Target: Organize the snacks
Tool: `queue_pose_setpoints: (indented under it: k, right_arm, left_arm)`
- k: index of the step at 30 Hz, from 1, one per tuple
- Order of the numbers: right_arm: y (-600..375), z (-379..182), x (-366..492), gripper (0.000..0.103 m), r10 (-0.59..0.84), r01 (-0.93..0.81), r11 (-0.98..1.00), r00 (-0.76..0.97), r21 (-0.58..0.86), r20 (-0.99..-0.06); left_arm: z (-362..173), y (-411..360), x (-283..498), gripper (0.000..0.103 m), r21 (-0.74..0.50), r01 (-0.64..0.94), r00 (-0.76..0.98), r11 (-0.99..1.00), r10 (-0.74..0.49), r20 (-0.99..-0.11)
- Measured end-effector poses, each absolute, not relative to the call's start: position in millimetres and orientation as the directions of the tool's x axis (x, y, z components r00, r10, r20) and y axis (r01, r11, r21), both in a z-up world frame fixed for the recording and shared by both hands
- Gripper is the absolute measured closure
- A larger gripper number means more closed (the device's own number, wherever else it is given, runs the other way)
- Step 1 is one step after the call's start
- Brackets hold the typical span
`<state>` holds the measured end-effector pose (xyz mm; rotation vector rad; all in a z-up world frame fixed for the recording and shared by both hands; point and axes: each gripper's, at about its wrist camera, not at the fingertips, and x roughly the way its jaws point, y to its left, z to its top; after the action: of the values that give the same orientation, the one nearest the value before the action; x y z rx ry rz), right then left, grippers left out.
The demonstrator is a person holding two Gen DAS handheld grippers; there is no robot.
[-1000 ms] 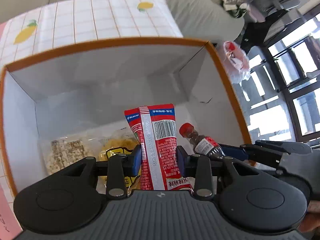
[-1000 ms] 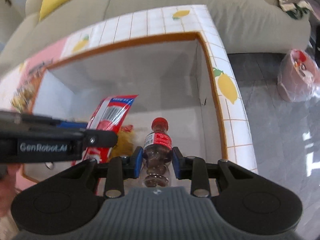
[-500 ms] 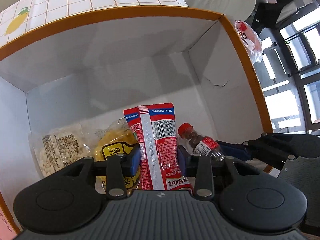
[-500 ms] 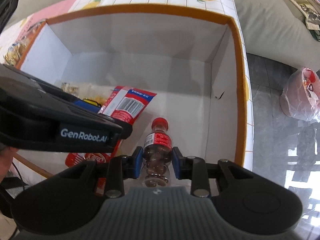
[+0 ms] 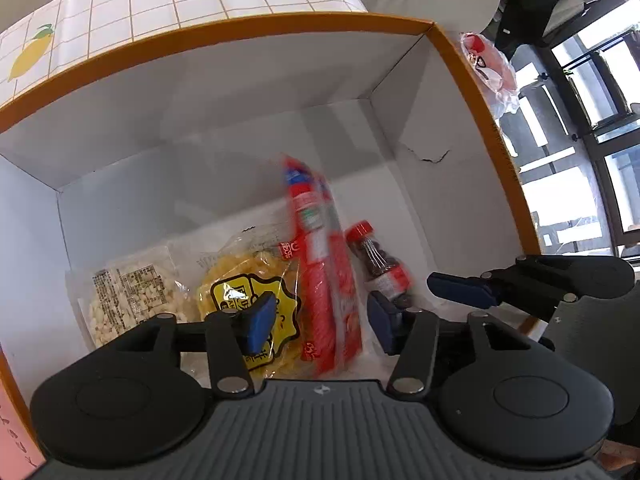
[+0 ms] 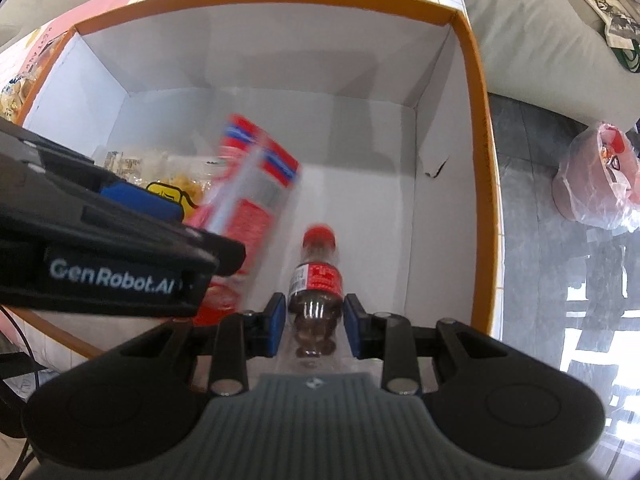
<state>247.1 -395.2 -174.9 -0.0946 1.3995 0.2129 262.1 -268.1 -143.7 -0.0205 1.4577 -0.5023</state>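
Note:
A white box with an orange rim (image 5: 240,36) (image 6: 476,120) fills both views. My left gripper (image 5: 322,320) (image 6: 120,236) hangs inside it, its jaws opening. The red snack packet (image 5: 320,280) (image 6: 256,184) stands blurred between the blue pads, which no longer press on it. My right gripper (image 6: 314,324) is shut on a small dark cola bottle with a red cap (image 6: 318,276) (image 5: 376,260), held just right of the packet and low in the box. A yellow snack bag (image 5: 248,284) and a pale snack bag (image 5: 124,296) lie on the box floor at the left.
The box stands on a white lemon-print cloth (image 5: 160,8). A grey sofa (image 6: 540,40) lies beyond it. A pink plastic bag (image 6: 596,176) (image 5: 492,68) sits on the dark floor to the right. The right half of the box floor is bare.
My left gripper's jaws have spread apart and let go of the red packet, which now tips and blurs. The right gripper sank a little deeper into the box with the bottle.

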Motion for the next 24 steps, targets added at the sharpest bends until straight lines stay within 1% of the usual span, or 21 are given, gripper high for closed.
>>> queue_pose_setpoints:
  k: [1, 3, 5, 10, 12, 15, 19, 24]
  right_arm:
    - [-396, -173, 246, 0.072, 0.091, -0.204, 0.977, 0.155, 0.059, -0.984]
    - [-396, -169, 244, 0.064, 0.089, -0.202, 0.978, 0.162, 0.055, -0.983]
    - [-396, -164, 243, 0.064, 0.087, -0.200, 0.978, 0.170, 0.053, -0.982]
    - [-397, -144, 235, 0.058, 0.096, -0.177, 0.982, 0.203, 0.060, -0.975]
    - [-398, -135, 232, 0.054, 0.098, -0.163, 0.985, 0.216, 0.063, -0.971]
    - [-394, -121, 226, 0.050, 0.091, -0.158, 0.986, 0.247, 0.053, -0.965]
    - [-384, -103, 214, 0.048, 0.104, -0.136, 0.989, 0.294, 0.066, -0.950]
    - [-372, -78, 195, 0.047, 0.126, -0.089, 0.991, 0.394, 0.098, -0.911]
  left_arm:
    - [-141, -267, 261, 0.038, -0.314, 0.317, 0.032, 0.895, -0.341, -0.939]
    - [-136, -265, 259, 0.038, -0.310, 0.329, 0.040, 0.892, -0.341, -0.939]
    - [-128, -261, 256, 0.038, -0.303, 0.343, 0.053, 0.889, -0.340, -0.939]
    - [-110, -250, 248, 0.038, -0.287, 0.376, 0.087, 0.881, -0.342, -0.936]
    - [-100, -243, 243, 0.038, -0.267, 0.389, 0.118, 0.882, -0.335, -0.935]
    - [-84, -231, 234, 0.038, -0.246, 0.406, 0.166, 0.880, -0.335, -0.927]
    - [-61, -213, 220, 0.038, -0.203, 0.427, 0.251, 0.881, -0.331, -0.910]
    - [-30, -183, 198, 0.038, -0.149, 0.431, 0.378, 0.890, -0.327, -0.866]
